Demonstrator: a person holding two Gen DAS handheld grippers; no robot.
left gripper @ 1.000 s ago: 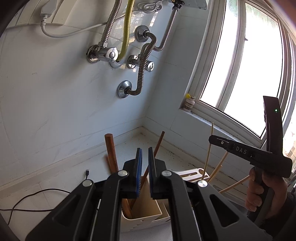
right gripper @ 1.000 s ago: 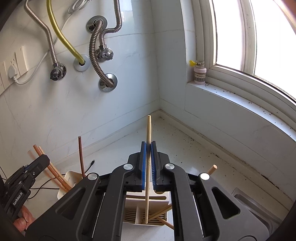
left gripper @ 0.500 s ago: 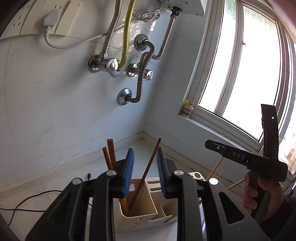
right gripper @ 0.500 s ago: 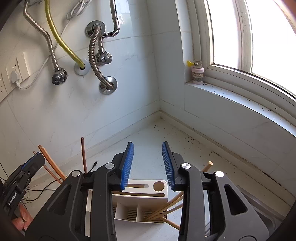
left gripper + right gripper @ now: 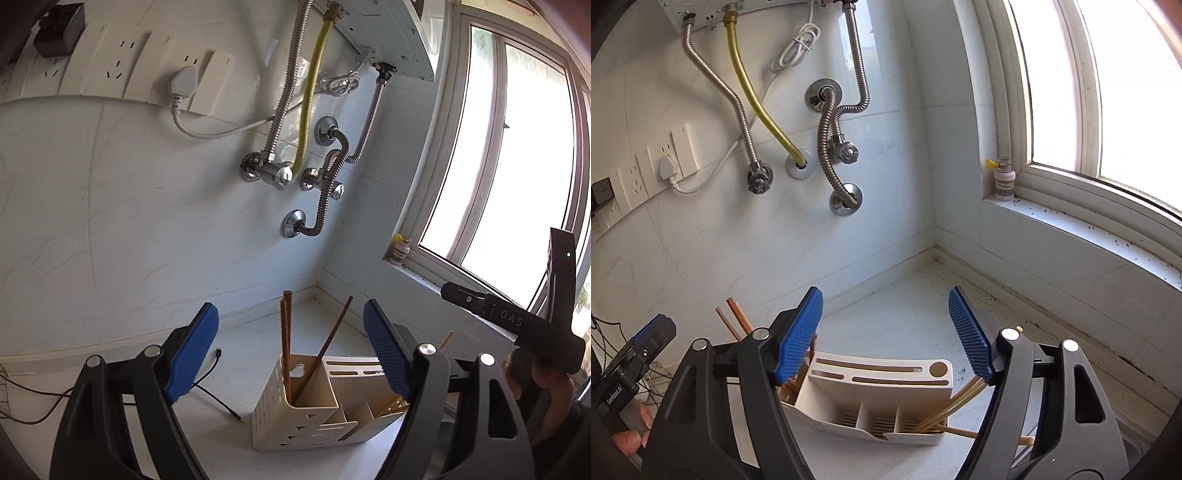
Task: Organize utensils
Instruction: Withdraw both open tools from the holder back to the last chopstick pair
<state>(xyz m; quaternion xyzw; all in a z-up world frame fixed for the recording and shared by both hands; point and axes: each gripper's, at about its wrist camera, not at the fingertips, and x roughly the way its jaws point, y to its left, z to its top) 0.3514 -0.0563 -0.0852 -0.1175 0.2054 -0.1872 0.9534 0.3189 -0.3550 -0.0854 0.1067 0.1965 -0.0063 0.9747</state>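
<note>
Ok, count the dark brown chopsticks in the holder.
3 dark brown chopsticks, all in the holder's end compartment: two upright together at its left, one leaning right. Others may be hidden inside.

A yellow hose [image 5: 753, 99] and steel hoses [image 5: 827, 136] hang beside a plugged socket strip [image 5: 147, 74].

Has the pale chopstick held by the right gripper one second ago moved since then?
Yes. The right gripper has just been opening; the pale chopstick now leans inside the holder, right compartment.

Lower ends of brown chopsticks [image 5: 286, 347] hidden inside holder [image 5: 295, 424], pale chopsticks [image 5: 955, 404] partly behind right gripper [image 5: 886, 336], bottle [image 5: 1004, 182] label illegible.
</note>
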